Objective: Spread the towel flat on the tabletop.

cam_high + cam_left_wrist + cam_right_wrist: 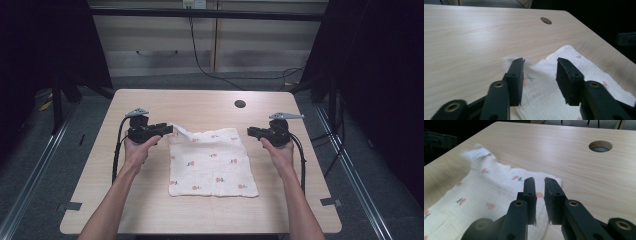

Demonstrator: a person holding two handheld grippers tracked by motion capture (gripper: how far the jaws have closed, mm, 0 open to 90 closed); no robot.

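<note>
So the white cloth (pixel 212 162) with little red prints lies flat on the surface (pixel 150 210), between both grippers. Left gripper (pixel 540 75) has its jaws spread wide, one cloth corner slightly lifted just ahead of them. Right gripper (pixel 539 192) jaws stand slightly apart above the opposite corner, pinching nothing.
</note>
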